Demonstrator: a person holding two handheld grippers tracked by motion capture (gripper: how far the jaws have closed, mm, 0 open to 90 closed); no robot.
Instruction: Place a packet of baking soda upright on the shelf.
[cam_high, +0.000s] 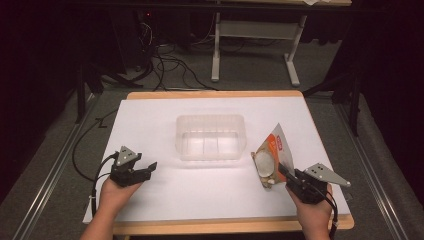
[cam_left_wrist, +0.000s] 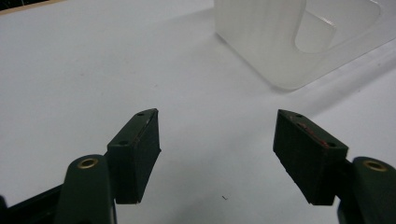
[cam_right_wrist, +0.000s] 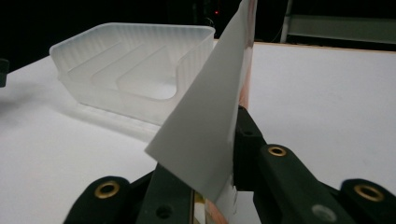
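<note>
High view
- Packet (cam_high: 270, 156): stands on the white table (cam_high: 160, 115) just right of the clear bin (cam_high: 210, 137), its bottom edge in the right gripper (cam_high: 286, 175).
- Long axis: runs from the jaws toward 11 o'clock, top corner tipped up and away from the right hand (cam_high: 314, 216).
- Bin from packet: at about 10 o'clock, close by, not touching as far as I can tell.
- Nearer hand: the right one, already on the packet; the left gripper (cam_high: 150, 168) sits well apart at the bin's 8 o'clock.
- Left fingers: spread, nothing between them.

Left gripper view
- Fingers (cam_left_wrist: 140, 149): wide apart over bare table, holding nothing.
- Bin (cam_left_wrist: 280, 42): at 1 o'clock from the jaws, near corner toward them.

Right gripper view
- Fingers (cam_right_wrist: 247, 140): pinching the packet's lower edge; no gap between pads and packet.
- Packet (cam_right_wrist: 210, 121): rises from the jaws toward 12 o'clock, its pale back to the camera, leaning slightly right.
- Bin (cam_right_wrist: 135, 65): at 10 o'clock behind the packet, its low-cut wall facing the gripper.

Judgement
- Coming move: probably a lift and a carry toward 10 o'clock, over the bin's near wall; the packet's tall top corner has to clear the rim first.
</note>
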